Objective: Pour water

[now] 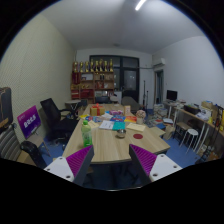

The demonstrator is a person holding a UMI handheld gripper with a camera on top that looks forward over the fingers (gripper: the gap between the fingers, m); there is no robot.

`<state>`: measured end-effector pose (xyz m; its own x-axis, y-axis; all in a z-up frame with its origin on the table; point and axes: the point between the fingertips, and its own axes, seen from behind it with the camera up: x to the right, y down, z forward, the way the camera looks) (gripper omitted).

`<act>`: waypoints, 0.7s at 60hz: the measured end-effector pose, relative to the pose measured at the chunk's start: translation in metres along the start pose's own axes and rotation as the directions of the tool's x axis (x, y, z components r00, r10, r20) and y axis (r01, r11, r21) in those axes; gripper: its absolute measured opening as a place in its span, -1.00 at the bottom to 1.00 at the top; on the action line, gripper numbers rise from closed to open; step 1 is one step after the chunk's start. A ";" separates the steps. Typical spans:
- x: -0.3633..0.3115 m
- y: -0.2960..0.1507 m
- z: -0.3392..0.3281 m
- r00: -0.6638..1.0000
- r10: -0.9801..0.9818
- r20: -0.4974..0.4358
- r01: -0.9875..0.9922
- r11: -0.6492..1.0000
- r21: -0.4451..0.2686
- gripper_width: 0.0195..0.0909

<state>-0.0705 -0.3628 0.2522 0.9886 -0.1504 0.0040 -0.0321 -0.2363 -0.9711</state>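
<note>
My gripper is held high over the near end of a long wooden table. Its fingers are open, and only the table's edge and the floor show between the purple pads. A green bottle stands upright on the table, beyond and slightly left of the left finger. A small dark cup sits near the table's middle, ahead of the fingers. Just right of it lies a small red dish. Both are well beyond the fingertips.
Several colourful items clutter the table's far half. Black office chairs and a purple sign stand on the left. At the right are white stools and a desk with a monitor. Shelves line the back wall.
</note>
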 end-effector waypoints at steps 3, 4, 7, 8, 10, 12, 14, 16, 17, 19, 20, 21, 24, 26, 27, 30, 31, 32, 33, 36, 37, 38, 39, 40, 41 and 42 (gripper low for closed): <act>0.000 0.000 0.002 1.000 0.012 0.000 -0.012 1.000 0.002 0.72; -0.001 0.000 0.002 1.000 0.015 0.002 -0.015 1.000 0.006 0.73; -0.021 0.001 -0.007 1.000 0.029 0.009 -0.029 0.999 0.032 0.73; -0.024 0.001 -0.007 0.999 0.035 0.014 -0.035 0.999 0.038 0.73; -0.021 0.002 0.000 0.999 0.045 0.025 -0.046 0.998 0.037 0.73; -0.027 0.003 0.003 0.998 0.046 0.031 -0.047 0.998 0.032 0.73; -0.033 0.004 0.006 0.999 0.040 0.034 -0.041 0.999 0.030 0.73; -0.030 0.005 0.012 0.999 0.033 0.044 -0.034 0.999 0.027 0.73; -0.045 0.004 0.014 0.999 0.028 0.043 -0.029 0.999 0.026 0.73; -0.043 0.006 0.023 0.998 0.026 0.062 -0.027 0.999 0.027 0.75; -0.059 0.005 0.026 0.998 0.024 0.066 -0.025 0.999 0.027 0.75; -0.063 0.006 0.031 0.997 0.024 0.074 -0.026 0.999 0.027 0.75; -0.068 0.011 0.049 0.995 0.024 0.102 -0.026 0.999 0.019 0.75; -0.085 0.014 0.063 0.994 0.018 0.112 -0.020 1.000 0.013 0.74; -0.091 0.014 0.071 0.993 0.014 0.120 -0.016 1.000 0.014 0.74; -0.108 0.017 0.096 0.989 -0.002 0.145 -0.001 1.000 0.021 0.74; -0.113 0.018 0.105 0.988 -0.008 0.152 0.005 1.000 0.022 0.74; -0.119 0.019 0.115 0.987 -0.013 0.158 0.010 1.000 0.023 0.74; -0.112 0.023 0.120 0.986 -0.018 0.168 0.014 1.000 0.025 0.73; -0.135 0.026 0.157 0.983 -0.029 0.179 0.025 0.999 0.024 0.73; -0.139 0.028 0.168 0.983 -0.029 0.182 0.025 0.999 0.021 0.72; -0.144 0.030 0.179 0.983 -0.028 0.184 0.025 1.000 0.018 0.72; -0.141 0.033 0.180 0.982 -0.027 0.188 0.024 1.000 0.018 0.72; -0.147 0.035 0.199 0.982 -0.026 0.189 0.022 1.000 0.019 0.73; -0.151 0.035 0.211 0.981 -0.024 0.192 0.020 1.000 0.022 0.72; -0.154 0.036 0.222 0.981 -0.021 0.195 0.017 1.000 0.024 0.72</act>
<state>-0.1909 -0.1353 0.1635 0.9988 0.0447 -0.0222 -0.0121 -0.2158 -0.9764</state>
